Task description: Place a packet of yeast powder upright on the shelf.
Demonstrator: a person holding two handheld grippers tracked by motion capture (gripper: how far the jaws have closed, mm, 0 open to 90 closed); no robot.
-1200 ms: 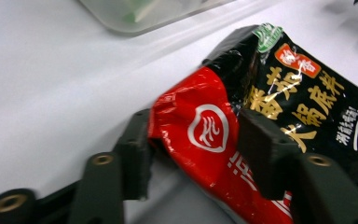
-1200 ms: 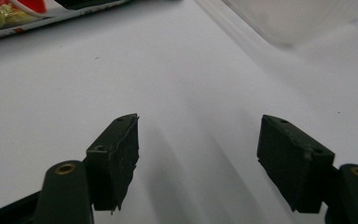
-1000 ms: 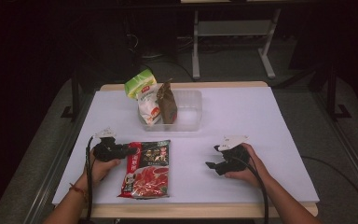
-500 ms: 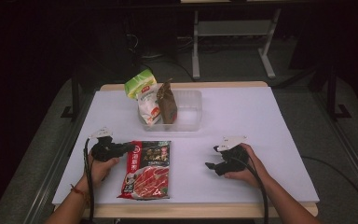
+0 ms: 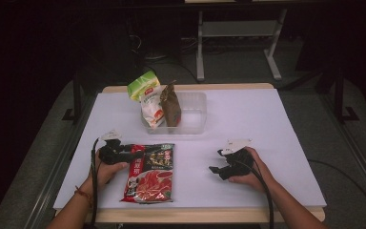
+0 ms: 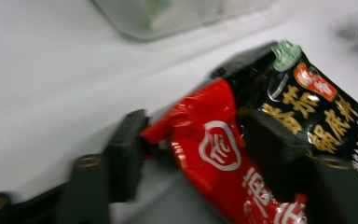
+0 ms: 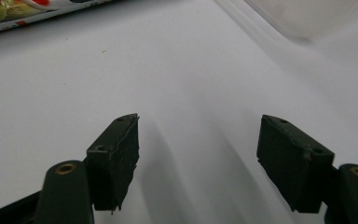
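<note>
Red and black pouch (image 5: 151, 172) with yellow lettering, green and orange badges; white table (image 5: 248, 124); clear bin (image 5: 193, 113) holding a brown bag (image 5: 171, 106), a white packet (image 5: 152, 107) with orange print, a light green packet (image 5: 142, 84); black left gripper (image 5: 124, 151), black right gripper (image 5: 218, 168).

A white-topped table (image 5: 286, 124) with a pale wooden edge is standing on a grey floor (image 5: 324, 100), lit brightly from above. Beyond its far edge, a light metal frame (image 5: 233, 36) is standing in a room that is fading into darkness.
</note>
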